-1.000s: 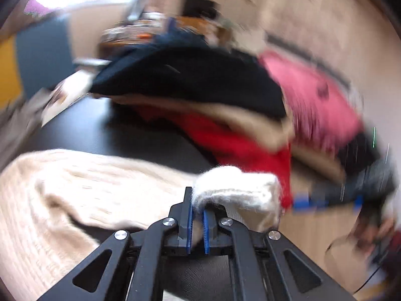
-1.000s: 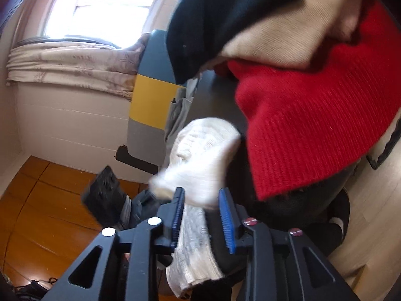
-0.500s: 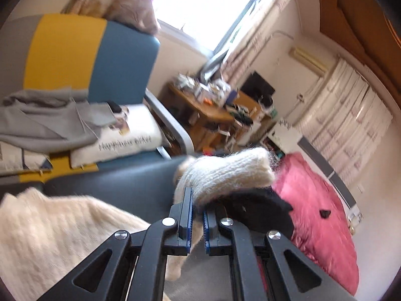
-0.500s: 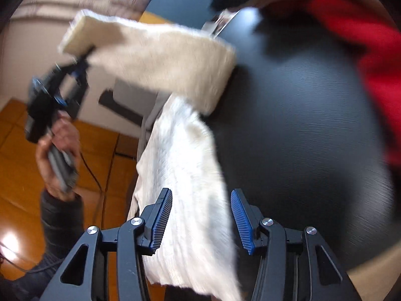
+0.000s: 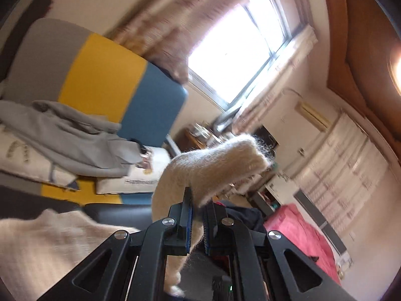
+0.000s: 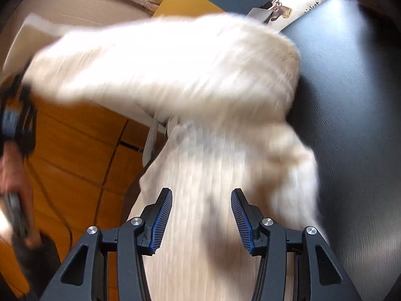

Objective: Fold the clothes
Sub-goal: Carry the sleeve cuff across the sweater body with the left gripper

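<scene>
— Where's the cream sweater (image 6: 208,130)?

— Its body lies over the edge of the dark surface (image 6: 356,115), and one sleeve (image 5: 213,165) is lifted clear above it.

— What has hold of the sleeve?

— The left tool (image 5: 197,219); its blue pads are pinched nearly together on the knit, with the cuff end flopping past them.

— And the right tool (image 6: 201,222)?

— Its fingers stand wide apart above the ribbed body of the sweater, gripping nothing. The view is blurred, so contact is unclear.

— Anything else around?

— A grey, yellow and blue chair (image 5: 100,75) with a grey garment (image 5: 65,138) draped on it, a bright window (image 5: 240,47), and a pink bed (image 5: 298,235) off to the right.
</scene>
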Demonstrator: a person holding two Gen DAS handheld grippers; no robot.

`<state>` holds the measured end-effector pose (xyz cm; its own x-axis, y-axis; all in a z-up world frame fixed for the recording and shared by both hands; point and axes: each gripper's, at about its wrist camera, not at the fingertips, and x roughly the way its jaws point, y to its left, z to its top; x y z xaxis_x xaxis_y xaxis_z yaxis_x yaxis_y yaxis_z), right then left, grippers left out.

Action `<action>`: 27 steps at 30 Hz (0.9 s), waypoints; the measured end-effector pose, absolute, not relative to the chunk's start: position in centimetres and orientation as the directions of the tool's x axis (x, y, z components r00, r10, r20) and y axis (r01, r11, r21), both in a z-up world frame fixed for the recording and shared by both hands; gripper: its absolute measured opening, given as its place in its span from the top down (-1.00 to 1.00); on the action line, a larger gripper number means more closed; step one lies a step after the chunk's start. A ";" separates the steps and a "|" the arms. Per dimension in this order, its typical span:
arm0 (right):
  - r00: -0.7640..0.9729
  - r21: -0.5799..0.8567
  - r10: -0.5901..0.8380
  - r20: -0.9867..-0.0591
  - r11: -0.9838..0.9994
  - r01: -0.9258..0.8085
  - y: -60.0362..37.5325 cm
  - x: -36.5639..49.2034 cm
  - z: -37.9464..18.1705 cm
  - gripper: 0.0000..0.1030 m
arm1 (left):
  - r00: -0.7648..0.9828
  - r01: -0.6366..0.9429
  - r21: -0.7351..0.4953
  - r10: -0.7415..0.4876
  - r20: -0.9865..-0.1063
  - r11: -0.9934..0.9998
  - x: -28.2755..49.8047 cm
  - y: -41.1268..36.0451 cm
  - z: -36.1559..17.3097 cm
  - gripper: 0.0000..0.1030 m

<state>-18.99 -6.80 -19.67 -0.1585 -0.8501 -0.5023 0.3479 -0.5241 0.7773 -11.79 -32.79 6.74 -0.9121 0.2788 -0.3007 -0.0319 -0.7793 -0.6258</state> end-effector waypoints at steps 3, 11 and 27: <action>-0.178 0.761 -0.822 -0.541 -0.568 0.313 -7.6 -20.1 -20.9 0.02 | -0.924 0.034 -0.668 0.232 -0.305 -0.744 -8.2 -35.8 3.1 0.89; -0.217 0.710 -0.795 -0.566 -0.604 0.362 -7.8 -19.0 -21.3 0.06 | -0.861 0.310 -0.735 0.150 -0.486 -0.603 -2.1 -41.8 -11.0 0.89; -0.235 0.694 -0.812 -0.534 -0.580 0.427 -7.6 -19.0 -20.7 0.06 | -0.892 0.325 -0.892 0.211 -0.400 -0.314 4.9 -46.2 -21.4 0.47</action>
